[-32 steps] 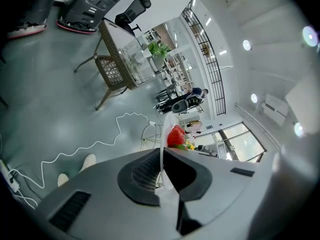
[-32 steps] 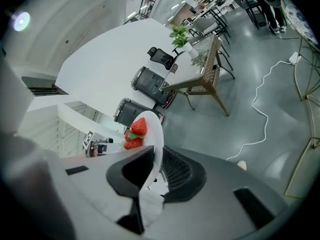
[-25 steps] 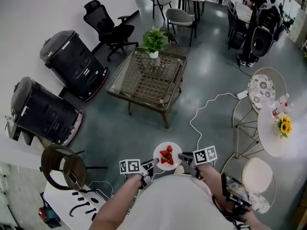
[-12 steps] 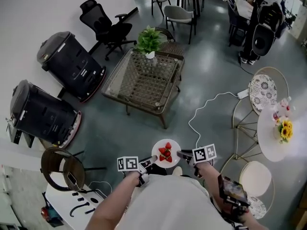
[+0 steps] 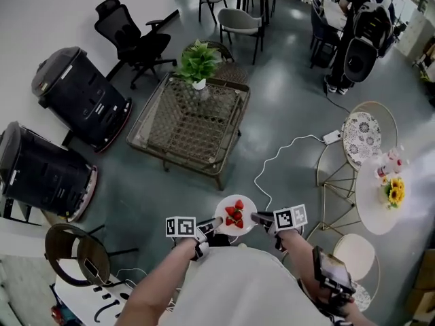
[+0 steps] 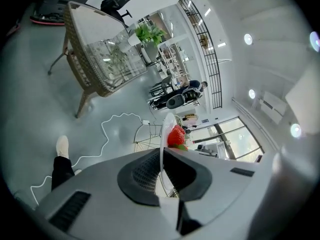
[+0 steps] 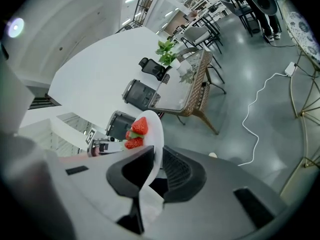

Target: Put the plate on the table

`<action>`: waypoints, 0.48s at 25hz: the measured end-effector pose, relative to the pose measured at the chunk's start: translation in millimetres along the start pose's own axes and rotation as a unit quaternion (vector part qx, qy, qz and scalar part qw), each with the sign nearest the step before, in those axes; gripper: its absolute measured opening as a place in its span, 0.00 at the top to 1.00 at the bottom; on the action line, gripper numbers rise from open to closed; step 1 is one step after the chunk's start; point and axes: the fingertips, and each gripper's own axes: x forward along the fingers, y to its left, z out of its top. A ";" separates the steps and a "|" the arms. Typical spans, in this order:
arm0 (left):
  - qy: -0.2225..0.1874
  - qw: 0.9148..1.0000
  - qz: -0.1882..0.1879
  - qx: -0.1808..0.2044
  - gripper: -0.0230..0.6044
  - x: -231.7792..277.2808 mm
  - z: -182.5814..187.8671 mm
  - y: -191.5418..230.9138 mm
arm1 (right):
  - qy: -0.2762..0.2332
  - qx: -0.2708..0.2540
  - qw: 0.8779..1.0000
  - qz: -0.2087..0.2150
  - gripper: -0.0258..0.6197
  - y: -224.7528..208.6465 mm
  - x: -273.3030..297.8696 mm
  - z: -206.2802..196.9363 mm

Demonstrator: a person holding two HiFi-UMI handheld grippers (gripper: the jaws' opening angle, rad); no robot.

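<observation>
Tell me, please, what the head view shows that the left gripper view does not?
Only the head view shows the right gripper on the plate and the brown chair beside the person. Only the left gripper view shows the ceiling lights and the jaws of the left gripper shut on the plate's rim, seen edge-on. Both show the plate's strawberries, the wicker table, its potted plant and the white cable.
</observation>
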 end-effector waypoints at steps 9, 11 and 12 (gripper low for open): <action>0.013 1.000 -0.015 0.002 0.94 -1.5 92.6 13.2 | -0.013 0.003 1.000 -0.025 0.87 5.3 41.3 80.8; 0.015 1.000 -0.015 0.006 0.94 -6.1 111.8 18.3 | -0.016 0.005 0.999 -0.027 0.87 7.5 54.6 94.7; 0.014 1.000 -0.015 0.007 0.94 -8.7 120.6 21.0 | -0.016 0.006 0.999 -0.028 0.87 8.7 61.3 101.0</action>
